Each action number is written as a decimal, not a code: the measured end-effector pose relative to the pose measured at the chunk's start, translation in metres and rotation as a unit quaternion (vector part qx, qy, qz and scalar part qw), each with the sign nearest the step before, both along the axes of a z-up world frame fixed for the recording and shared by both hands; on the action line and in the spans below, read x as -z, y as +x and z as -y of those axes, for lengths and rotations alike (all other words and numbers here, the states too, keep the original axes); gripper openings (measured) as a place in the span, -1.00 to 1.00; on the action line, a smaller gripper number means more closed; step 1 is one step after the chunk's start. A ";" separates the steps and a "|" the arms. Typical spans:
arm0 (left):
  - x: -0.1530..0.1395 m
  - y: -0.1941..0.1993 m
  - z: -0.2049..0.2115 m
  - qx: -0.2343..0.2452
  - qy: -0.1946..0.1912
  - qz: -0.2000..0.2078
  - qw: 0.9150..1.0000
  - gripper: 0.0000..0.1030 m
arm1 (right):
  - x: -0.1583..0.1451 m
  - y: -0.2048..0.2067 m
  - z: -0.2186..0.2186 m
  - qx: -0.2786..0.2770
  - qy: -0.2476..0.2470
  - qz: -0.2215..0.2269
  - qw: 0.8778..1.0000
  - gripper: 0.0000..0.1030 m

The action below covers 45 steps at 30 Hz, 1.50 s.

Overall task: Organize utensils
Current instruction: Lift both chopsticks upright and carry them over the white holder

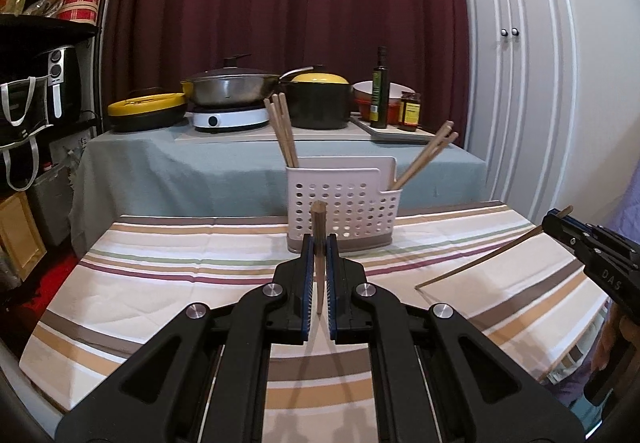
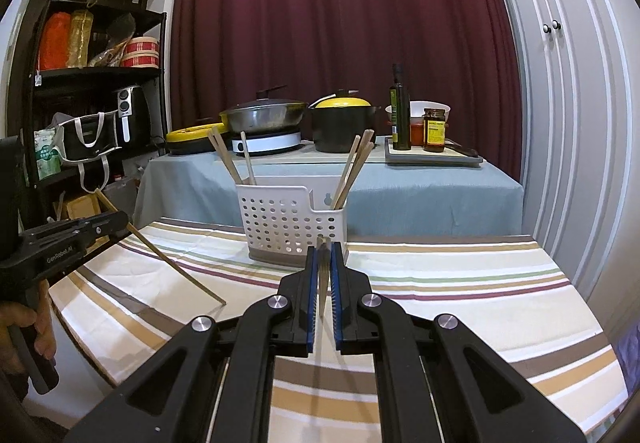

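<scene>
A white perforated utensil holder (image 1: 344, 203) (image 2: 292, 227) stands at the far middle of the striped tablecloth (image 1: 180, 263). Wooden chopsticks lean out of its left compartment (image 1: 282, 131) and its right compartment (image 1: 428, 159). My left gripper (image 1: 319, 239) is shut on a wooden chopstick (image 1: 319, 215) held upright just in front of the holder. In the right wrist view it (image 2: 122, 221) slants down to the cloth. My right gripper (image 2: 325, 247) is shut on another chopstick (image 2: 323, 283), close in front of the holder. From the left wrist view that chopstick (image 1: 480, 259) slopes to the cloth below the right gripper (image 1: 554, 221).
Behind stands a table with a blue-grey cloth (image 1: 180, 163) carrying a wok on an induction cooker (image 1: 230, 91), a black pot with a yellow lid (image 1: 318, 99), an oil bottle (image 1: 379, 91) and jars. A black shelf (image 2: 92, 103) is at left, white cupboard doors (image 1: 520, 63) at right. A hand (image 2: 24, 327) grips the left handle.
</scene>
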<state>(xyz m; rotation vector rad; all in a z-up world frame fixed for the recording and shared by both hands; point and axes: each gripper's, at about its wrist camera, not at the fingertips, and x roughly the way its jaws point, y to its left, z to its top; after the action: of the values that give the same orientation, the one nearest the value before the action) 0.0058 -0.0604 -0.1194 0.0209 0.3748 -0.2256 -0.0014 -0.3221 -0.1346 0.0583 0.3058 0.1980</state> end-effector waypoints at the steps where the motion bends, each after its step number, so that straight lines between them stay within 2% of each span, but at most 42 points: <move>1: -0.001 0.002 -0.001 -0.002 0.000 -0.001 1.000 -0.88 | -0.001 0.002 -0.001 0.000 -0.001 0.000 1.000 -0.87; 18: -0.012 0.037 -0.012 -0.039 0.001 -0.001 0.999 -0.87 | -0.021 0.041 -0.013 0.004 -0.013 0.019 1.000 -0.87; 29: -0.021 0.052 -0.012 -0.039 -0.001 0.003 0.999 -0.88 | -0.032 0.056 -0.013 -0.002 -0.009 0.024 1.000 -0.87; 45: -0.060 0.061 -0.003 -0.028 0.000 0.047 0.998 -0.88 | -0.060 0.064 -0.016 -0.003 -0.028 0.054 0.998 -0.87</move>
<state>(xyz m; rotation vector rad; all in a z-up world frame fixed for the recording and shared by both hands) 0.0670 -0.0578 -0.0597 0.0211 0.2811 -0.1678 0.0627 -0.3059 -0.0743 -0.0083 0.2033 0.1968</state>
